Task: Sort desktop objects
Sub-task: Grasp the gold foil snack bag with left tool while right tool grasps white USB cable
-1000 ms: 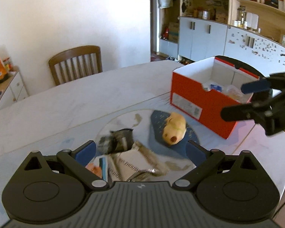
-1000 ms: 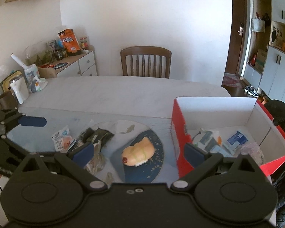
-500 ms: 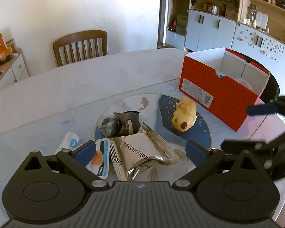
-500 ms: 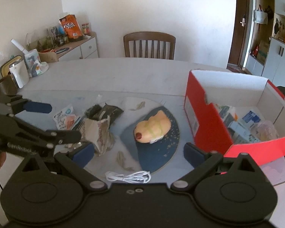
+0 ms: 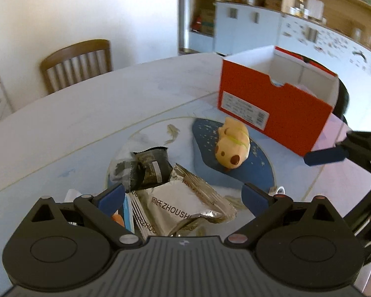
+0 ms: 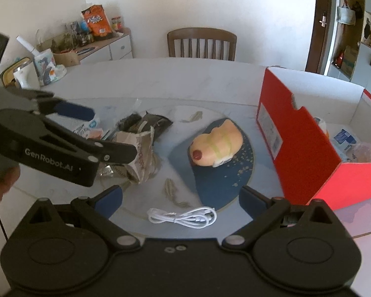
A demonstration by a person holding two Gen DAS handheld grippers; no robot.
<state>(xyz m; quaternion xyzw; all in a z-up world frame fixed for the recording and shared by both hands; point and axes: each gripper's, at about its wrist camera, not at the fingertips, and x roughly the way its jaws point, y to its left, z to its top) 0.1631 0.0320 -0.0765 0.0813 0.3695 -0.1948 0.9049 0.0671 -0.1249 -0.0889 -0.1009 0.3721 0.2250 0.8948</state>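
On the pale marble surface (image 6: pixel 185 79), both claws gape empty: left claw (image 5: pixel 183 195) over a crinkled foil packet (image 5: pixel 180 203), right claw (image 6: pixel 180 195) above a coiled white cable (image 6: pixel 183 217); a squishy toy (image 6: pixel 215 146) lies beside the red cardboard box (image 6: pixel 309 153).

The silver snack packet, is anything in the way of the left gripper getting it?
Nothing visible blocks it. The left gripper is open with the silver snack packet right between its fingers. A black packet lies against the silver one's far edge, and a blue-and-white packet is tucked beside the left finger, so it might get pinched too.
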